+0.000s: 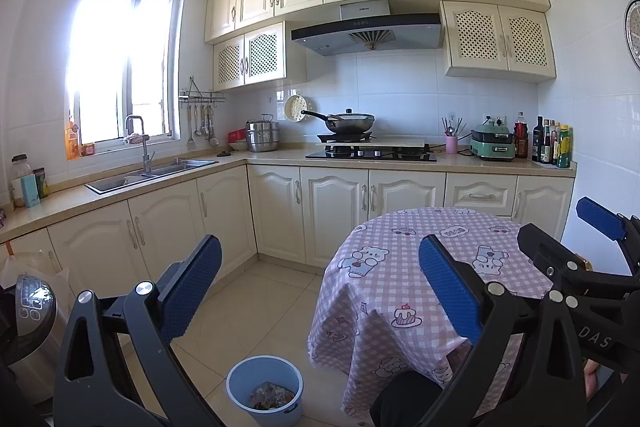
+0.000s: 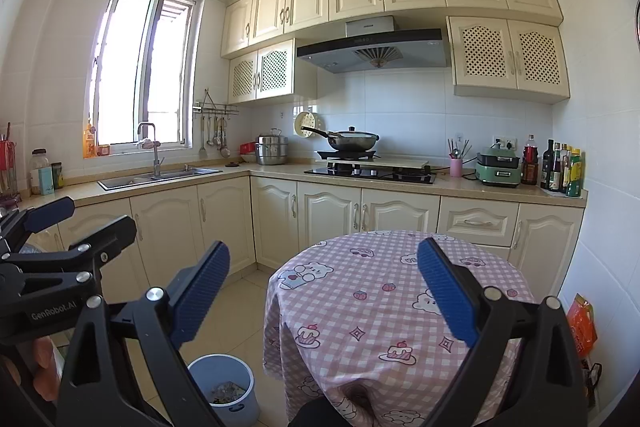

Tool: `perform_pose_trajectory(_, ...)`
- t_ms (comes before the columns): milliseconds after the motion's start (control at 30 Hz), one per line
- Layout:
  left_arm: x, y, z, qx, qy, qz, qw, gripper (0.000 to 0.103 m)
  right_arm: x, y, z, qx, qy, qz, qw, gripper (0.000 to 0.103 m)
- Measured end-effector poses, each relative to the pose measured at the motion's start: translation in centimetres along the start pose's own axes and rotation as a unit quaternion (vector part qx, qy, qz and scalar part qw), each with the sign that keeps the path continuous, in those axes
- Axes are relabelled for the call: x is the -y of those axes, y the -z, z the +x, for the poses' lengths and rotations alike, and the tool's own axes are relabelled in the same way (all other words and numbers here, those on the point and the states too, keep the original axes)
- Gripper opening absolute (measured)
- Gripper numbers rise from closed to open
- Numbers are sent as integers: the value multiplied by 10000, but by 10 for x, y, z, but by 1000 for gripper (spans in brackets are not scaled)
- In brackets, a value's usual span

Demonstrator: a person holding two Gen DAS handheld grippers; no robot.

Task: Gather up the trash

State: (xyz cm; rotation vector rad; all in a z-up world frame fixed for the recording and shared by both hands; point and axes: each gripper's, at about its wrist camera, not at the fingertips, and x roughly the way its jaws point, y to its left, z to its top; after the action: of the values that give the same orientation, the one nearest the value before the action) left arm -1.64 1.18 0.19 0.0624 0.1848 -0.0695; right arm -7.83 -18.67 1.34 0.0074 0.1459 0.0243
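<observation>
Left gripper (image 1: pixel 320 291) held above the floor, jaws spread wide, nothing between them. Right gripper (image 2: pixel 324 291) likewise released and empty, raised over the near edge of the round surface (image 2: pixel 400 307) draped in a pink checked cloth. Each gripper seen in part at the edge of the other's view, cut off by the frame.

Blue bin (image 1: pixel 265 389) on the tiled floor, just beside the hanging cloth, to its left. Trash (image 1: pixel 270 395) heaped at the bottom, mixed and crumpled, single pieces too small to tell apart. In the right wrist view, bin (image 2: pixel 224 387) partly hidden behind the left jaw arm.

Cloth bare of loose items as far as visible; near side hidden behind the jaws. Orange packet (image 2: pixel 582 323) at the far right by the wall, cut off. Pot (image 1: pixel 32 311) at the lower left, partly out of frame.
</observation>
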Motion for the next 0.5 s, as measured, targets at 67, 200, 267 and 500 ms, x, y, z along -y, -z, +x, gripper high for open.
perform_pose_trajectory(67, 0, 0, 0, 0, 1, 2, 10000, 96, 0, 0, 0, -6, -4, 0, 10000, 93)
perform_pose_trajectory(200, 0, 0, 1, -15, -8, -5, 10000, 96, 0, 0, 0, -7, -4, 2, 10000, 93)
perform_pose_trajectory(267, 0, 0, 2, -29, -16, -3, 10000, 96, 0, 0, 0, -12, -8, -6, 10000, 93)
perform_pose_trajectory(500, 0, 1, 1, -38, -14, -11, 10000, 96, 2, -1, 2, -7, -15, -8, 10000, 93)
